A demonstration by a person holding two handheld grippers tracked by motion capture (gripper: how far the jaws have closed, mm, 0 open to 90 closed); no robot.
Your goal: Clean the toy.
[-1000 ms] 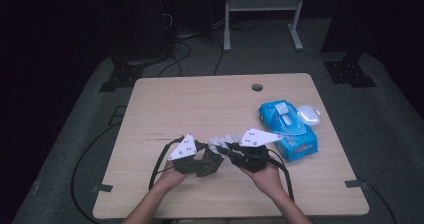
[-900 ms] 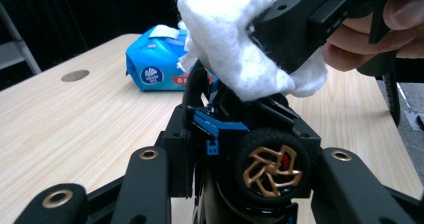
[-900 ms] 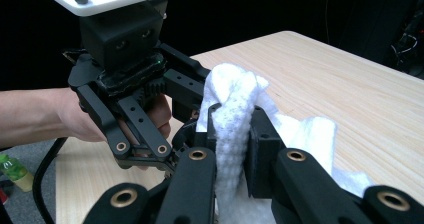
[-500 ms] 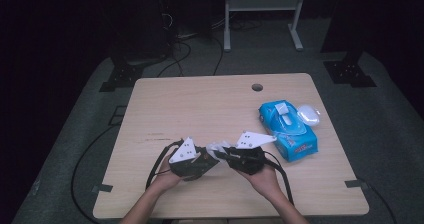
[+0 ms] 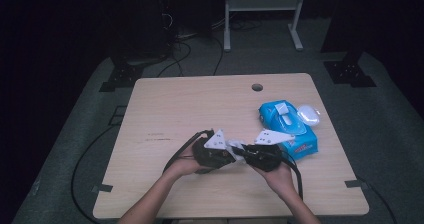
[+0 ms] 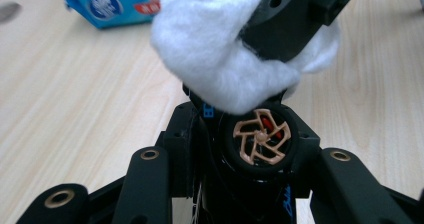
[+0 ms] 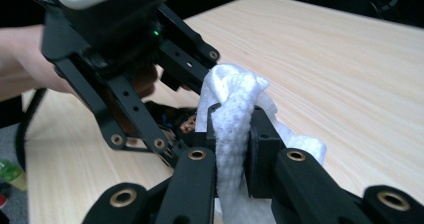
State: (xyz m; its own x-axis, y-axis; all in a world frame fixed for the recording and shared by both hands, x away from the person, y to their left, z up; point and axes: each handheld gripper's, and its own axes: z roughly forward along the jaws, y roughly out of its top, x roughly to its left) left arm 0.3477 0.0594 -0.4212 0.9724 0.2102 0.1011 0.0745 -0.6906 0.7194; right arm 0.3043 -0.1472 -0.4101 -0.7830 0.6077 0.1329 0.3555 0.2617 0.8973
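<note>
Grippers are held tip to tip near the table's (image 5: 165,104) front edge. A small toy car (image 6: 260,144), with a tan-spoked wheel showing, is clamped in the left gripper (image 5: 231,153). A white wipe (image 7: 235,129) is pinched in the right gripper (image 5: 239,150) and pressed against the car. A blue wipes pack (image 5: 292,129) is seen just beside the right hand.

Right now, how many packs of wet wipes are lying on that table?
1. The blue wipes pack lies at the table's right side, just beyond the right gripper. Nothing suggests another is hidden.
</note>
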